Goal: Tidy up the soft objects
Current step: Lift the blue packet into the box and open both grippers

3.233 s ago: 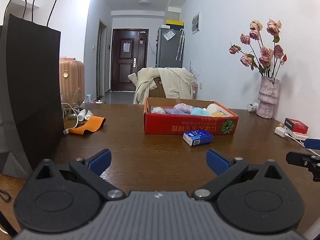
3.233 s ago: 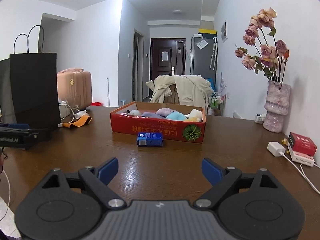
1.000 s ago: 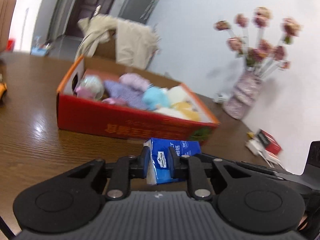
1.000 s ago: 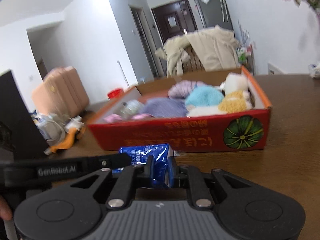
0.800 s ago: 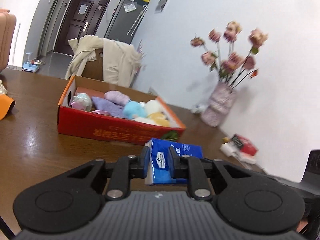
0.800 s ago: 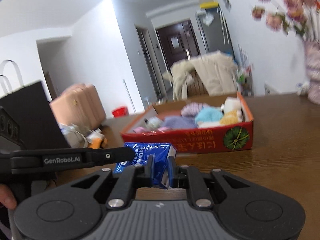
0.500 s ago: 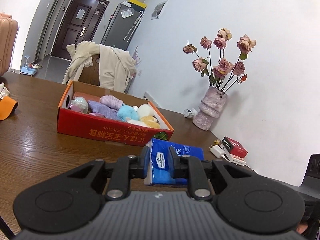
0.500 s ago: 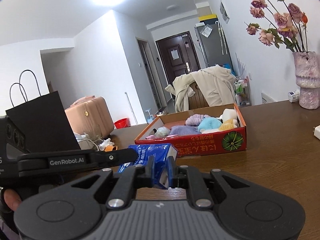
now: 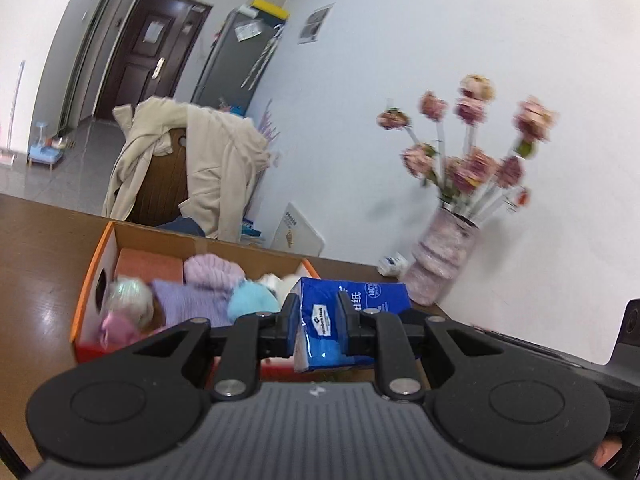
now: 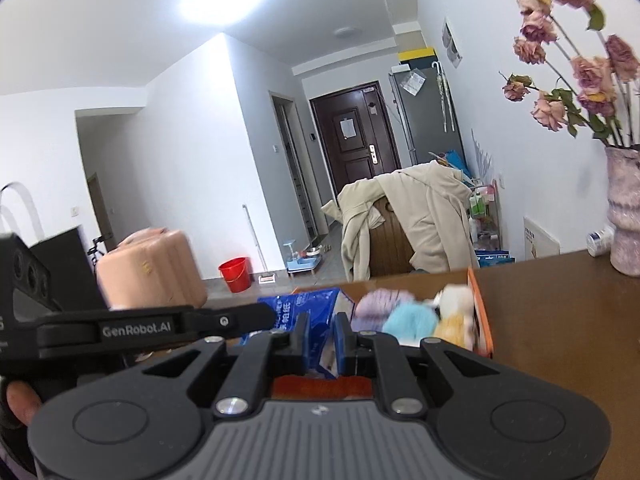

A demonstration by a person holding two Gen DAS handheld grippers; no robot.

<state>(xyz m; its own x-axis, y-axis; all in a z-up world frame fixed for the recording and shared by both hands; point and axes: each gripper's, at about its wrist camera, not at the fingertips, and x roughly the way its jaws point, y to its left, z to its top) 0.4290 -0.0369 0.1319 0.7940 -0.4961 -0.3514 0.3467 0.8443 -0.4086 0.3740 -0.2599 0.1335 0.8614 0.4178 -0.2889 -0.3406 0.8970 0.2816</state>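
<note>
Left wrist view: red cardboard box (image 9: 94, 276) of plush toys on the table, and above its near edge both grippers pinch one blue tissue pack (image 9: 320, 326); left gripper (image 9: 316, 322) and right gripper (image 10: 322, 334) each clamp an end, its long axis running between them.

Two wrist cameras, each looking forward over its own tongs from close above the bench.

The left view rides behind the left tongs (image 9: 316, 322), facing the box (image 9: 90, 280) of soft toys near ahead, with the vase (image 9: 444, 264) to its right and the draped chair (image 9: 188, 176) behind. The right view rides behind the right tongs (image 10: 322, 338), tilted more upward toward the ceiling and the door (image 10: 356, 136). Both share the tissue pack (image 9: 352, 300) (image 10: 316, 312), the box (image 10: 482, 320), the chair (image 10: 404, 228), the vase (image 10: 624, 208) and the bench (image 10: 560, 308); the left tongs' arm crosses the right view's left side.
</note>
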